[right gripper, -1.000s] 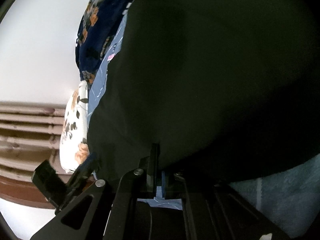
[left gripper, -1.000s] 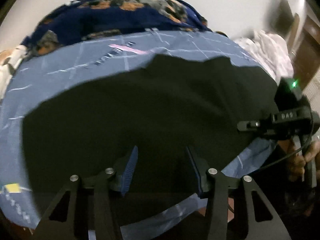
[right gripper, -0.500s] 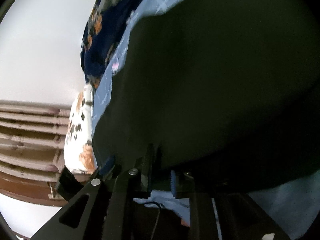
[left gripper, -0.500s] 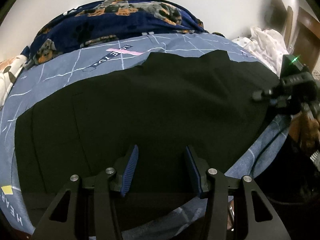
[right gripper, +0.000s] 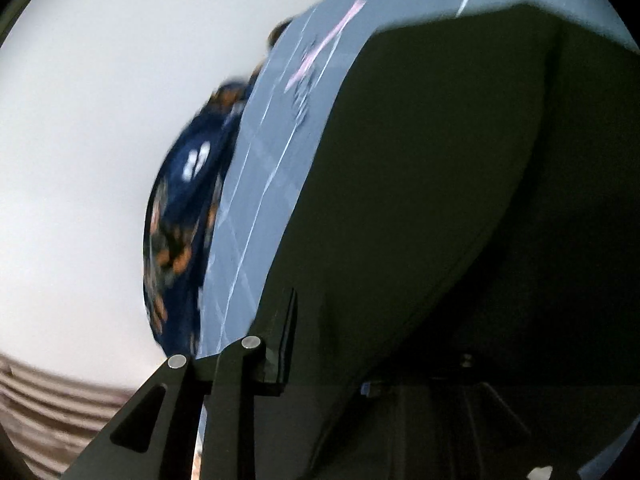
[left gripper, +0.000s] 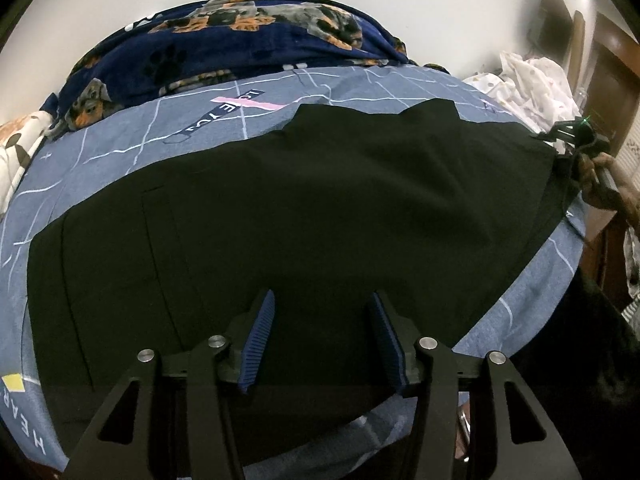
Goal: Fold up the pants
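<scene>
Blue grid-print bedsheet (left gripper: 132,148) holds flat black pants (left gripper: 320,208), no fold visible yet; left gripper (left gripper: 322,330) spread, right gripper (left gripper: 576,136) grip unclear.

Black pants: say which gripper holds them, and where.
Left gripper is open, holding nothing. Right gripper is at the black pants' far right edge, but whether it grips cannot be told.

Pants (left gripper: 312,208) spread flat on bedsheet (left gripper: 132,140); blanket (left gripper: 240,44) heaped behind; crumpled clothes (left gripper: 532,84) at right
</scene>
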The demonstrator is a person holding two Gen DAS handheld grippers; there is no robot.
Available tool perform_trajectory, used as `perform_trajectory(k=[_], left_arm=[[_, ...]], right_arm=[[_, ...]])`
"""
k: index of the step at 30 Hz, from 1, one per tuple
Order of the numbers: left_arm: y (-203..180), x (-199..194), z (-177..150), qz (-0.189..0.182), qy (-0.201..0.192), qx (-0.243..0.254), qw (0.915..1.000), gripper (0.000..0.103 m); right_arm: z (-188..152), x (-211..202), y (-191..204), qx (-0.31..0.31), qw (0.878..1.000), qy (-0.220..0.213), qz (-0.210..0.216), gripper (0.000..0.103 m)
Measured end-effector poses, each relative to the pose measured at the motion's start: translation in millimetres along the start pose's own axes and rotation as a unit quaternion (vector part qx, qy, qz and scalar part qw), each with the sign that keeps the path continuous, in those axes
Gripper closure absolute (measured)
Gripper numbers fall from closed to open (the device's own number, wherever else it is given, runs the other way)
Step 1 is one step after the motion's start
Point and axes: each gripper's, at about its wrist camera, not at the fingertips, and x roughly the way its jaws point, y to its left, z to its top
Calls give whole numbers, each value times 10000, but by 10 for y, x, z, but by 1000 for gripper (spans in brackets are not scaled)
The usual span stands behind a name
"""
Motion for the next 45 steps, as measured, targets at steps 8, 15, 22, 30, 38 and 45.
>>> perform_trajectory(k=[8,15,22,30,38,45], left_arm=[[-16,19,30,24,41,54,10000,48],[-8,16,49,-110,95,29,9999,45],[-25,24,51,-166,132,192,9996,43],[-31,29,56,-168,142,241,9995,40],[-58,32,48,-162,146,319,9993,37],[-21,23,57,-264,191,354,9988,37]], right_arm=[[246,-427,-84,4,9989,-445,152,99],[-19,-849,-336,-57,9985,-535,60,100],[-78,-895,-772,464,9977,-459,189,101],[-37,-1013,-911,894,9942,-369,468,95],[-169,-1162,-880,478,9982,-357,112,100],[-181,-1206,-870,361,9986,-382,-72,102]])
